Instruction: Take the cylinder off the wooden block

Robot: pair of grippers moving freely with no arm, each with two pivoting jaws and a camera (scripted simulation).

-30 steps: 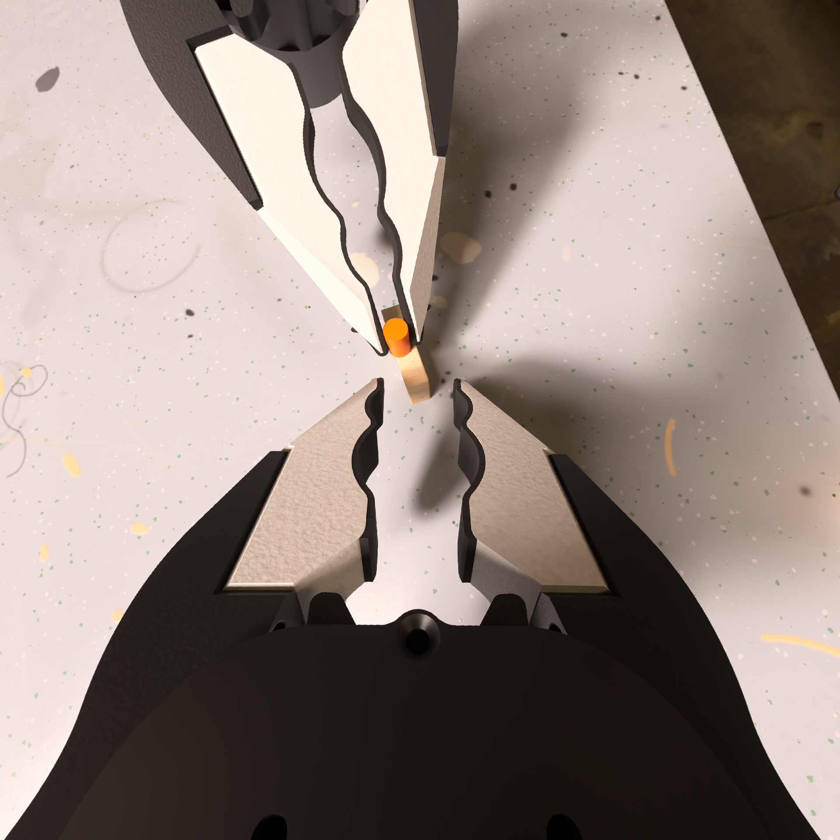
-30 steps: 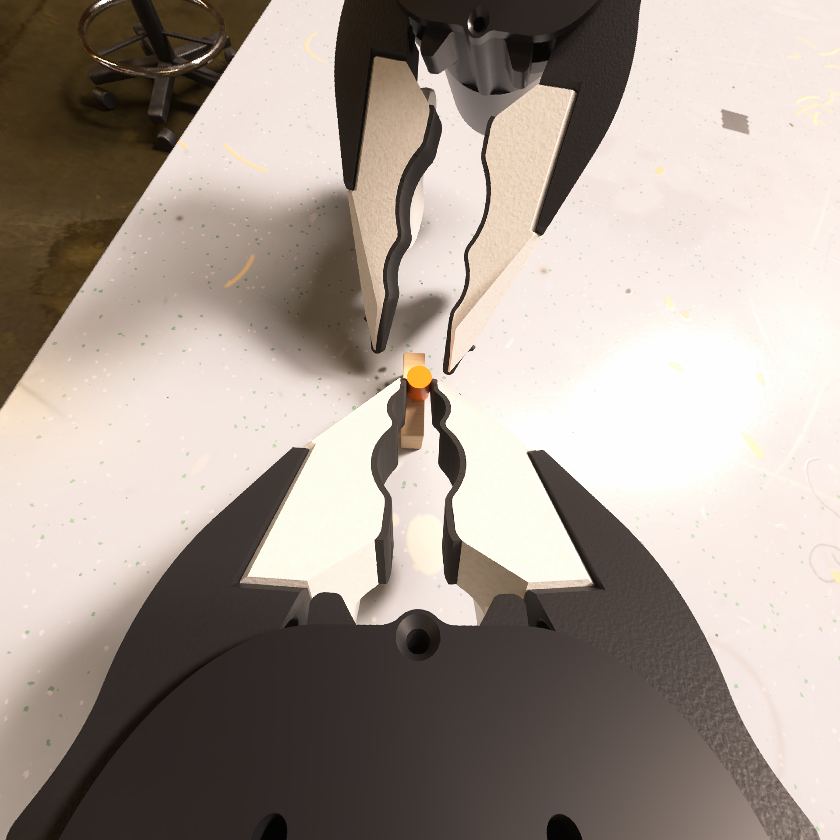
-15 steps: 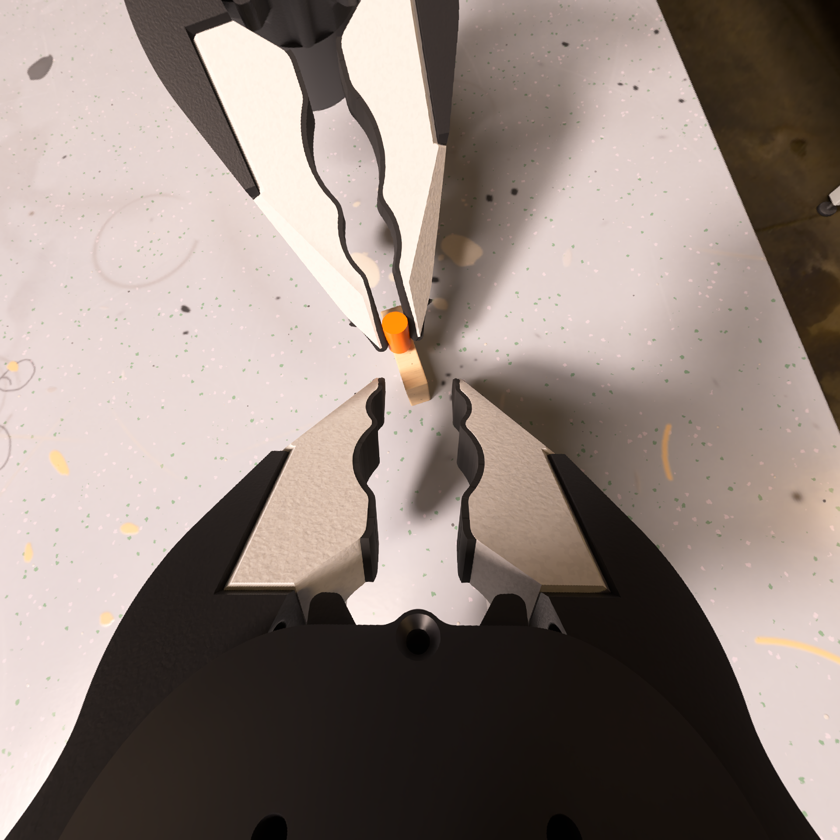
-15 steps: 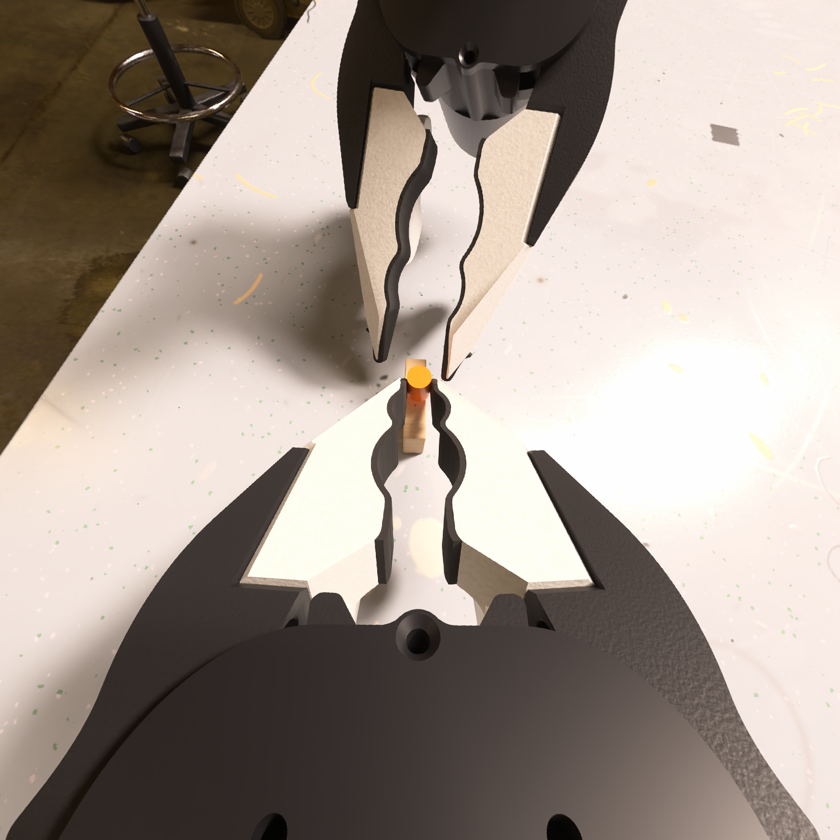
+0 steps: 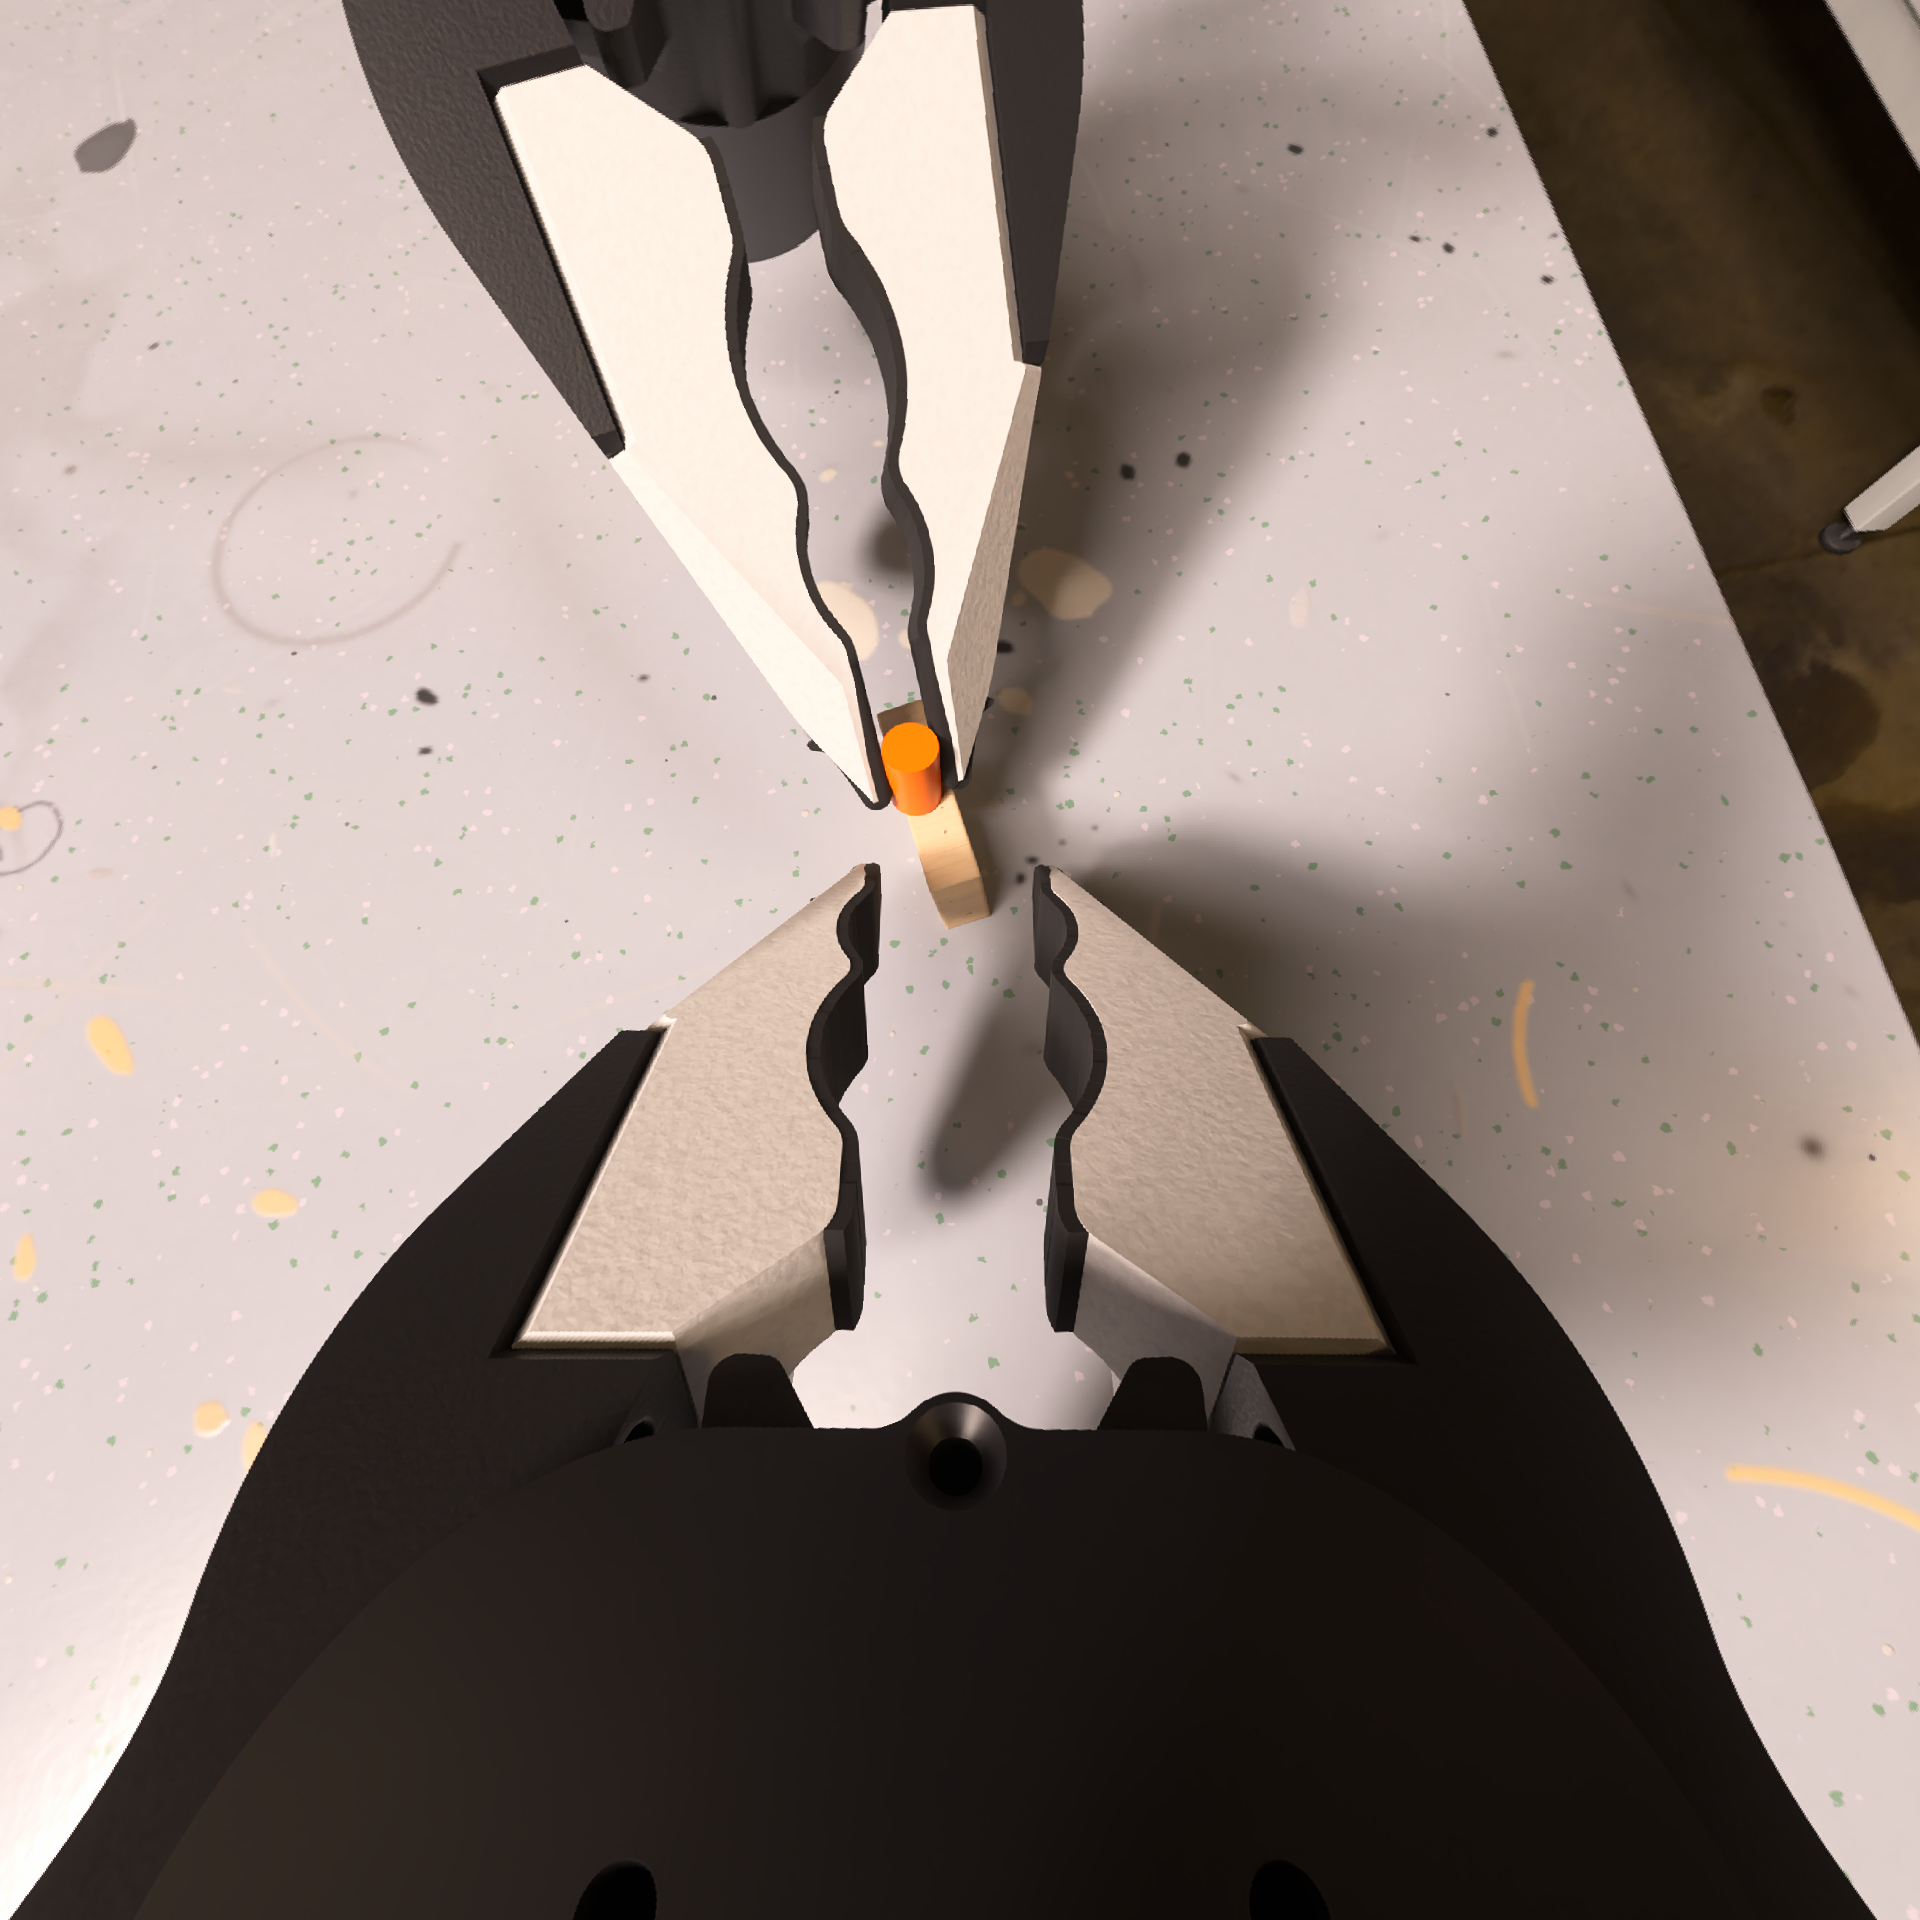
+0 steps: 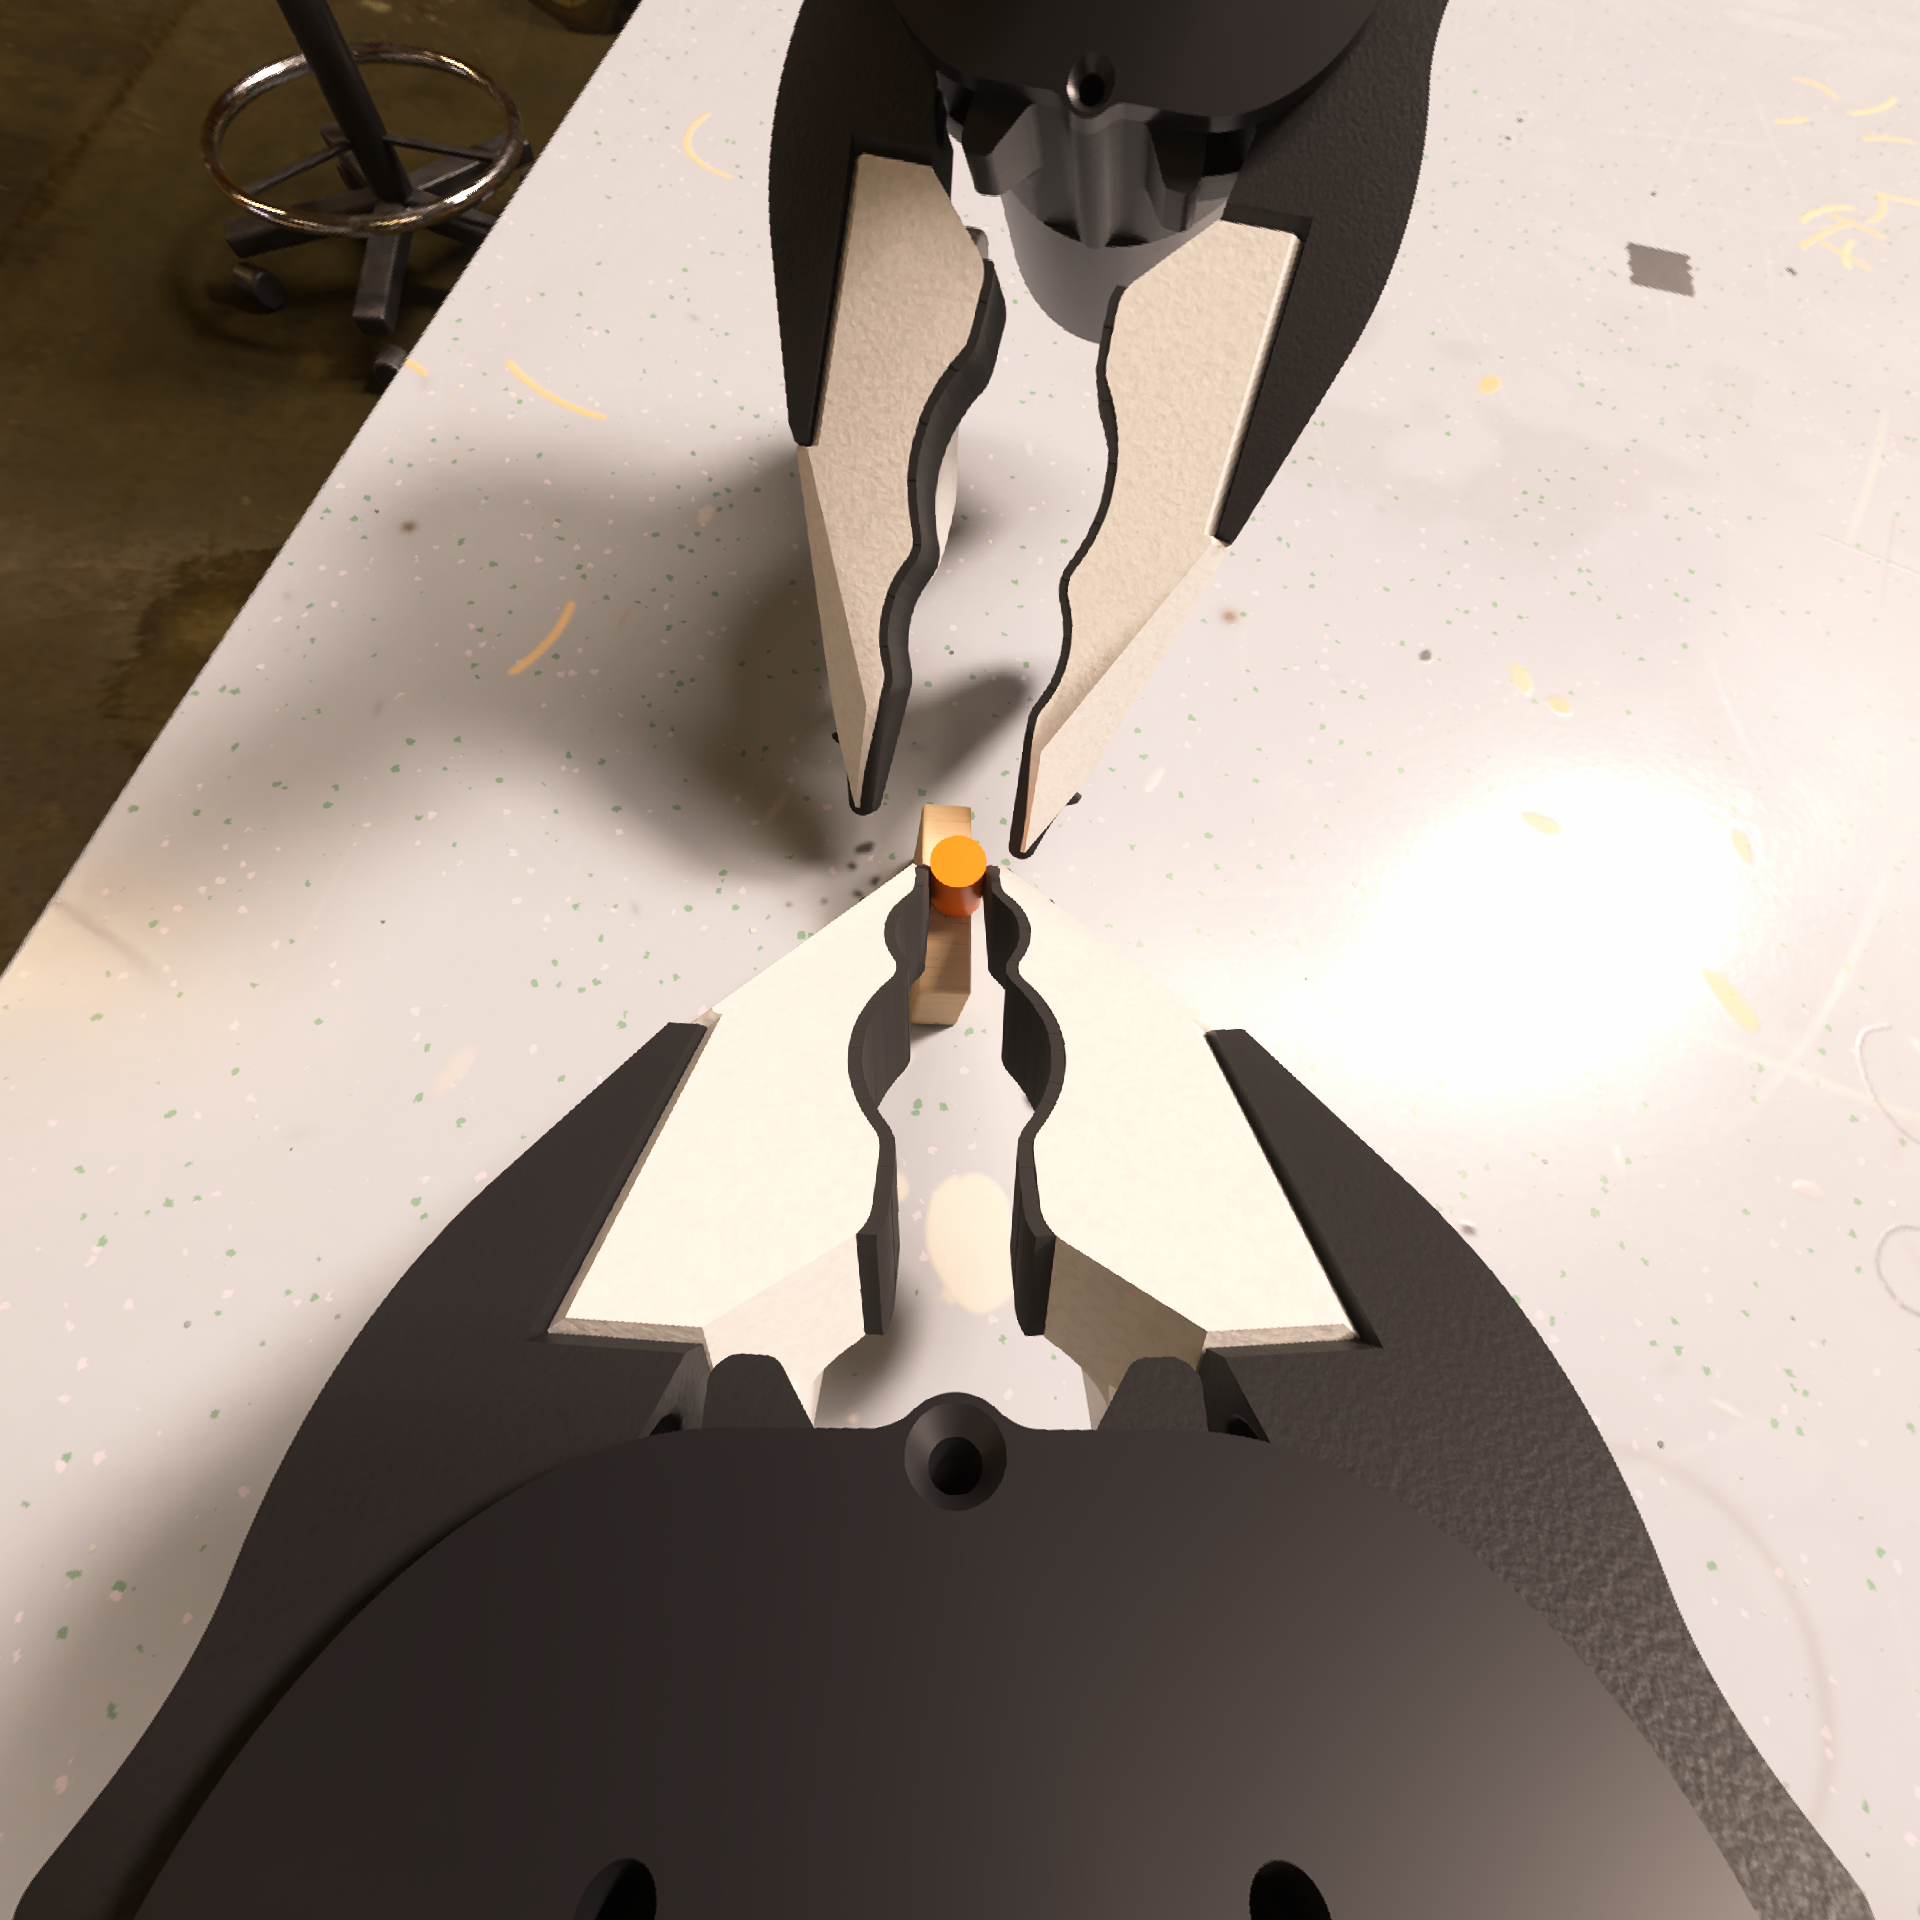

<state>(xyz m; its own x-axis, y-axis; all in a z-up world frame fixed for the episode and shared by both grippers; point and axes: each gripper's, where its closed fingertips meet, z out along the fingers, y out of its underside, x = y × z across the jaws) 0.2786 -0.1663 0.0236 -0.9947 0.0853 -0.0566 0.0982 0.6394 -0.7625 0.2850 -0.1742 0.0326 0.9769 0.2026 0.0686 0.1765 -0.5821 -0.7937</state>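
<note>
A small orange cylinder [image 5: 912, 767] stands upright on a pale wooden block [image 5: 954, 871] that lies on the speckled white table [image 5: 312, 935]. My right gripper [image 6: 956, 875] is shut on the cylinder [image 6: 957, 862], with the block [image 6: 940, 987] running between its fingers. In the left wrist view it [image 5: 914, 795] comes in from the top. My left gripper [image 5: 954, 875] is open, and its tips straddle the block's end with gaps on both sides. It also shows at the top of the right wrist view [image 6: 943, 826]. The cylinder's lower end still meets the block.
The table's edge runs down the right of the left wrist view, with dark floor [image 5: 1714, 312] and a white furniture leg [image 5: 1881, 514] beyond. In the right wrist view the edge is at the left, with a metal stool base [image 6: 364, 166] on the floor.
My right gripper stays shut on the cylinder and my left stays open. The right wrist view has shifted a little, so more of the stool shows. Cylinder and block have barely moved.
</note>
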